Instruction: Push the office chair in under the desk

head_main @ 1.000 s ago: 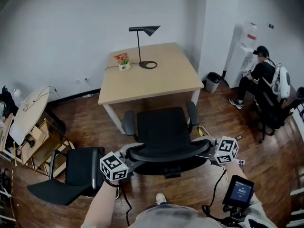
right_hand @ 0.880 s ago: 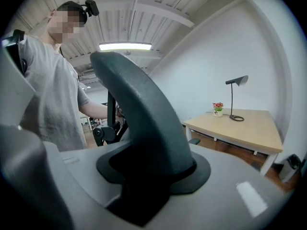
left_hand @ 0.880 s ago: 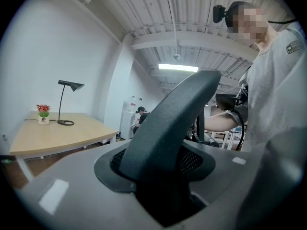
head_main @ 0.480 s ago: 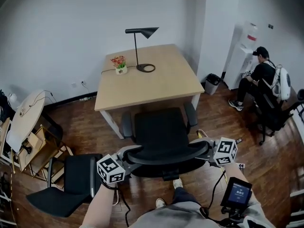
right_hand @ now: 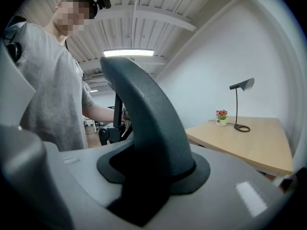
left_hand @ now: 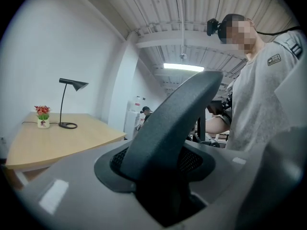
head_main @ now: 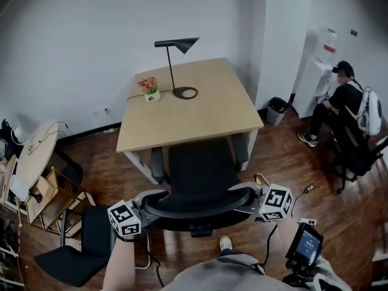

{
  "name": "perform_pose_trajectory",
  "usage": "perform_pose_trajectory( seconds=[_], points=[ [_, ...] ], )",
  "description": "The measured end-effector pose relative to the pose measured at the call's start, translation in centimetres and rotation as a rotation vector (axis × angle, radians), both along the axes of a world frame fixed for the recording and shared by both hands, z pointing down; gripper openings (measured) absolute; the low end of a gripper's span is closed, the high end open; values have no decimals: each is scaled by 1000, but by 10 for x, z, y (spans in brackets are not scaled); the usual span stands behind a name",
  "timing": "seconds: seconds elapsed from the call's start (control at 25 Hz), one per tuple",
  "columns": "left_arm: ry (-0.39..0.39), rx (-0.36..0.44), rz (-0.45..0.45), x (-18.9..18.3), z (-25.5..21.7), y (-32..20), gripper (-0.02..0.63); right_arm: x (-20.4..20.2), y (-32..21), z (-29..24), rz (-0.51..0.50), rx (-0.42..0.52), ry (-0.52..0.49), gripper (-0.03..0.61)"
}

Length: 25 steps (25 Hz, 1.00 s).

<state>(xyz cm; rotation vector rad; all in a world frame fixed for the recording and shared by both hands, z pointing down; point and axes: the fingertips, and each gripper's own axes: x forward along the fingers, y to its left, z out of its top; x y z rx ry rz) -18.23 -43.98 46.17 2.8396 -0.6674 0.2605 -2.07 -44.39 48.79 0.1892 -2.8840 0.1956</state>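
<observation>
Head view steeply down; gripper views tight on backrest (left_hand: 177,119)

You are holding both arms out ahead of you, 1 gripper in each hand. Your left gripper (head_main: 151,200) and right gripper (head_main: 244,194) are each clamping an opposite end of the backrest (head_main: 194,202).

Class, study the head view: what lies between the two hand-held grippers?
The chair's backrest spans the gap in the head view; the left hand-held gripper and right hand-held gripper each clamp one end.
</observation>
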Motion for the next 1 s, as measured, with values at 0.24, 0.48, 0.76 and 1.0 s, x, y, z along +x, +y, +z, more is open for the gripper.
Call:
perform_pose_trajectory(
  seconds=[0.24,0.48,0.76,1.0],
  points=[
    [-5,8,-12,-8,4,-46,238,-7,-44,3,-2,6,-8,189],
    [3,-10,-35,-20,3,-90,247,-18,-87,2,-4,10,-11,187],
    [9,-36,-46,-29,1,-144,253,-27,-140,-2,-7,10,-19,187],
    [11,-14,-41,-39,0,-180,249,-37,-178,-3,-11,18,-36,187]
  ],
)
